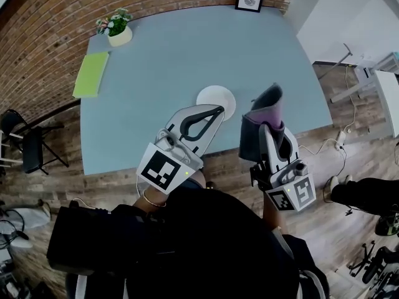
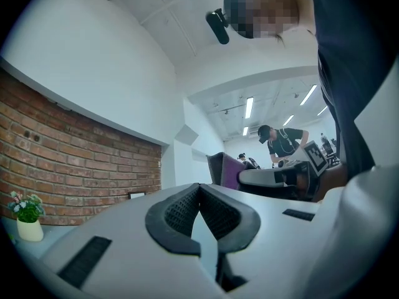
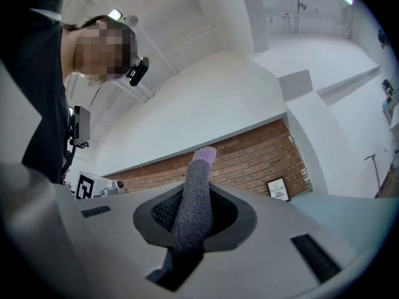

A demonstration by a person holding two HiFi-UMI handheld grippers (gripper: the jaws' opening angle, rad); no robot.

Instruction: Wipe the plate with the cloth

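- Head view puts the white plate (image 1: 216,101) flat on the blue-grey table (image 1: 187,48), near its front edge. Nothing pins it there, so a sideways wipe could skate it toward that edge.
- Off to the plate's right, and not yet on it, the cloth (image 1: 265,108) stands upright out of the right gripper (image 1: 269,132). It is grey with a purple side.
- The right gripper view shows those jaws clenched on one narrow fold of the cloth. With so small a bite, drag on the plate could pull the cloth free. The hard jaw tips could also scrape the plate instead of the fabric.
- The left gripper (image 1: 215,112) has its jaws pressed together on nothing, as the left gripper view confirms.
- Its tip overlaps the plate's near rim in the head view, but I cannot tell whether they touch. Closed like this, it can only press the plate down, not grip the rim, and a clumsy nudge could shove the plate.
- The flower pot (image 1: 118,33) and green sheet (image 1: 91,73) sit well apart at the table's far left, unlikely to be hit.
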